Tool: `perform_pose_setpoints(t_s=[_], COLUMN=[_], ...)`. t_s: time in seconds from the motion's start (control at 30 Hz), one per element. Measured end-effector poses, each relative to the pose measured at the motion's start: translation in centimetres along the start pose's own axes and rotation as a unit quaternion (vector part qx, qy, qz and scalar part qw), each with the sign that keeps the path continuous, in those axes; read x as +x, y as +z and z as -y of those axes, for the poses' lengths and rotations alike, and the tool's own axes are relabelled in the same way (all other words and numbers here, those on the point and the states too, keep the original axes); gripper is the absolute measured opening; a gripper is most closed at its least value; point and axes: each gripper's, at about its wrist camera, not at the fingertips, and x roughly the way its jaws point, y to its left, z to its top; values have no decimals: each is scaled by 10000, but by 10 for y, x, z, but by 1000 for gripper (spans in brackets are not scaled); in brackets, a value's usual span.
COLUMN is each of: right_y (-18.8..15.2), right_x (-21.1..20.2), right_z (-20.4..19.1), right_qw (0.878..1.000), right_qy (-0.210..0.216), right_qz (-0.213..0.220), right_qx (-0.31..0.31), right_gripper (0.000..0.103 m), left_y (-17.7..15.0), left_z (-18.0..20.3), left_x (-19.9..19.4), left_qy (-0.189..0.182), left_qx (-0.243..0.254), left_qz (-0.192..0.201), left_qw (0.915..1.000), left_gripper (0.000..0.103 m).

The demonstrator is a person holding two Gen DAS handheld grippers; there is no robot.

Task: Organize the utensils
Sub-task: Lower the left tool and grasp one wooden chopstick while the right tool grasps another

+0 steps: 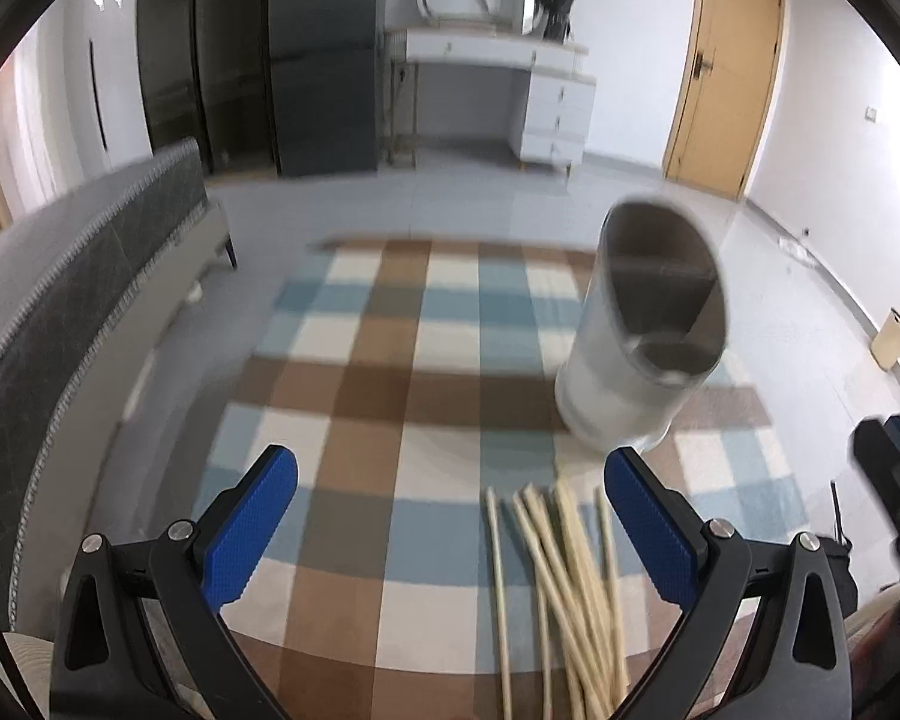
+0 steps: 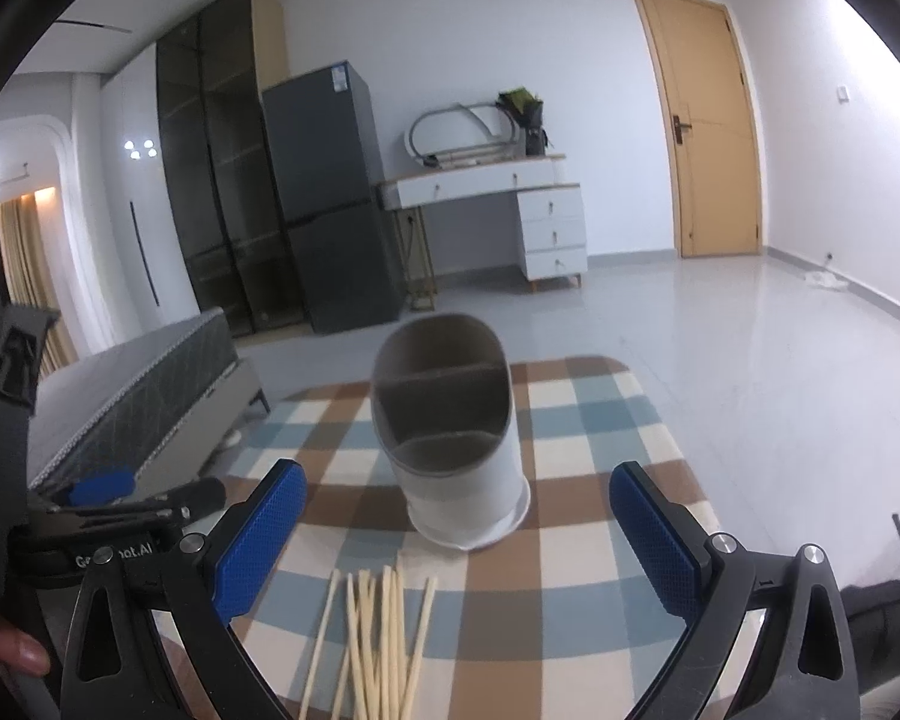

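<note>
Chopsticks lie in a loose bundle on the checked rug, low between the right gripper's two blue pads and nearer the left-hand one. The pads stand wide apart, holding nothing, clear of the sticks. Holder, a white cylinder with a divided interior, stands upright on the rug beyond the sticks, centred between the pads and touching neither.

In the left wrist view, the chopsticks lie just inside the right-hand pad of the left gripper; some sticks pass under that finger. This gripper's pads are likewise spread wide and empty. The holder appears beyond and slightly outside the right-hand pad; the view is blurred.

Both grippers point forward and somewhat downward over the rug, side by side. The left gripper shows at the left edge of the right wrist view, with a fingertip of the person's hand at the lower left corner.
</note>
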Motion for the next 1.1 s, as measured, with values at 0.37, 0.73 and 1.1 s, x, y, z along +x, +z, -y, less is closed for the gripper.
perform_pose_setpoints(t_s=[0.37,0.73,1.1], right_y=[-7,-9,-20], right_x=[48,71,94], right_z=[9,21,21], right_qw=[9975,9920,9850], right_qy=[-35,40,29], right_qz=[-685,-1160,-1686], right_qx=[158,490,372], right_gripper=[102,100,91], left_y=[-24,-26,-23], left_z=[-7,9,24], left_x=[89,109,112], left_qy=[109,168,-56], left_qx=[26,370,517], left_qz=[-1667,-1817,-1904], left_qw=[9859,9825,9803], left_gripper=[99,78,18])
